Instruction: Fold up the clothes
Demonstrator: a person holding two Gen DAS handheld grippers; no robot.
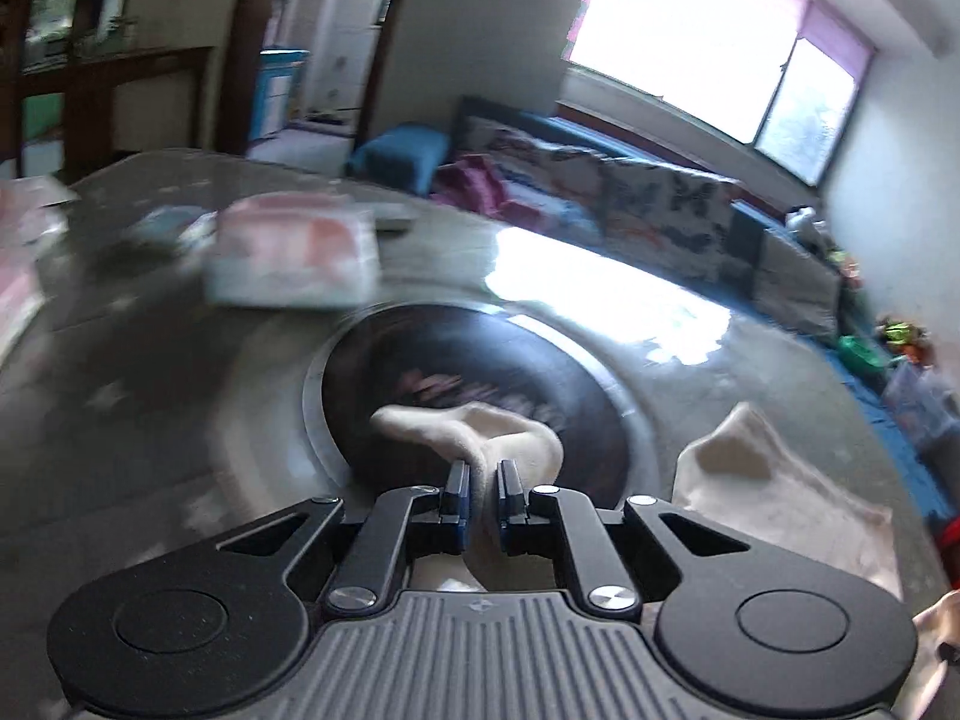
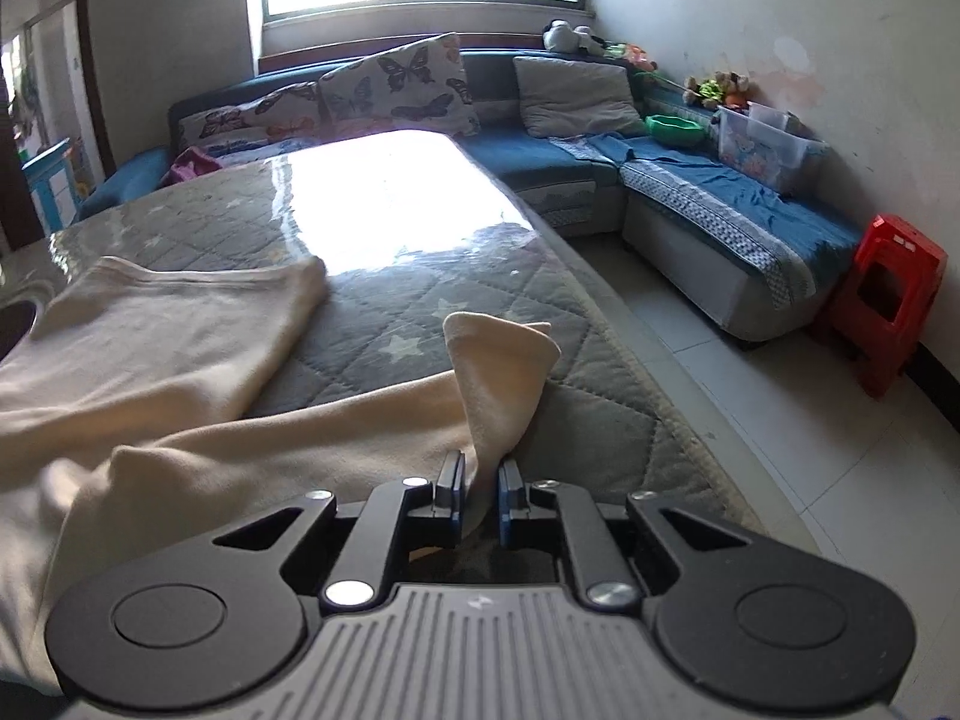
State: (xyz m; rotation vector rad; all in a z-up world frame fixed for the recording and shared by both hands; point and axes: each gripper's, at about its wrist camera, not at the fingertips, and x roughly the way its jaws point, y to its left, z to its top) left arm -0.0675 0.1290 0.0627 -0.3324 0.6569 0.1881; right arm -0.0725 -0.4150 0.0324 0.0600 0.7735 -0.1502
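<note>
- Left gripper [image 1: 483,495]: jaws closed on a bunched fold of the cream garment [image 1: 480,438]. The pinched cloth rises above a dark round panel [image 1: 480,372] set into the grey table [image 1: 180,390].
- Table, left side: a blurred pink-and-white pack [image 1: 294,258] lies well apart from the garment. The left wrist view is smeared, which suggests the gripper is in motion.
- Garment position: in the right wrist view the cream garment [image 2: 180,348] is spread over the near-left part of the quilted star-pattern table cover [image 2: 420,312], with 1 section folded back toward the window glare.
- Right gripper [image 2: 480,492]: jaws closed on a corner of the garment, which stands up as a peak just past the fingertips, near the table's right edge.
- Risk 1: only a small amount of cloth sits between each pair of jaws. A quick pull could strip the corner free and collapse the fold.
- Risk 2: unequal travel of the 2 grippers would likely skew the fold line and leave wrinkles.
- Risk 3: the right corner is close to the table edge; released there, it may slide toward the floor.
- Writing: reddish marking on the dark panel is too blurred to read. No brand or label is legible elsewhere.
</note>
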